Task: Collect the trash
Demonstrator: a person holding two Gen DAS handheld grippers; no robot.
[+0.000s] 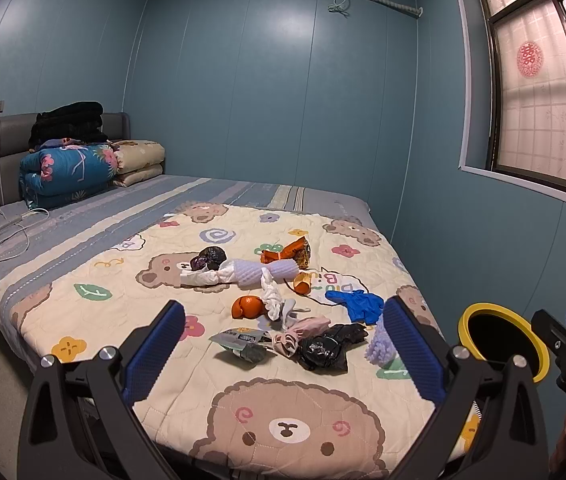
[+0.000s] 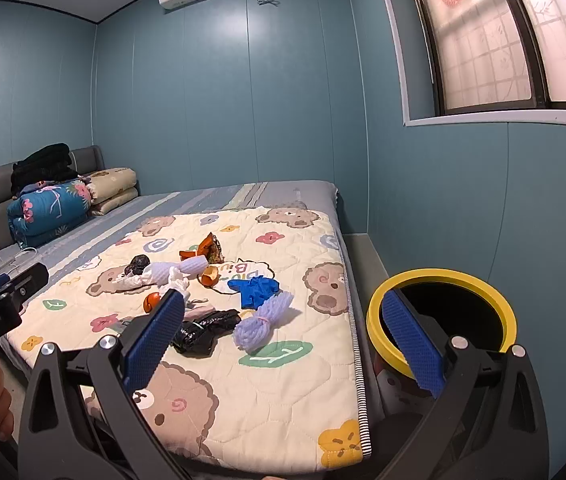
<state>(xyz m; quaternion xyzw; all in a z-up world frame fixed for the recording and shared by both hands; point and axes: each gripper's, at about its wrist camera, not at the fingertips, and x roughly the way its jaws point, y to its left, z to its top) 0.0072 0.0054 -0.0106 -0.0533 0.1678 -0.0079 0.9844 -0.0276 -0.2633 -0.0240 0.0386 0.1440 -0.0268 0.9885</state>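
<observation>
Beside the bed [image 2: 291,392], yellow-rimmed bin [image 2: 439,280], inside dark, both tongs [image 1: 283,344] [image 2: 287,344] spread, grasping nothing

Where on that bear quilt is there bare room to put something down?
The near end of the bear quilt is bare, below the black bag. The left strip is free too. Crowded: the middle, from the orange wrapper to the blue glove.

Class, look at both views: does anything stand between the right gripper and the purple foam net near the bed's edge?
Nothing visible does. The right gripper is open, and bare quilt lies before the purple foam net. A black bag lies beside the net, to its left.
</observation>
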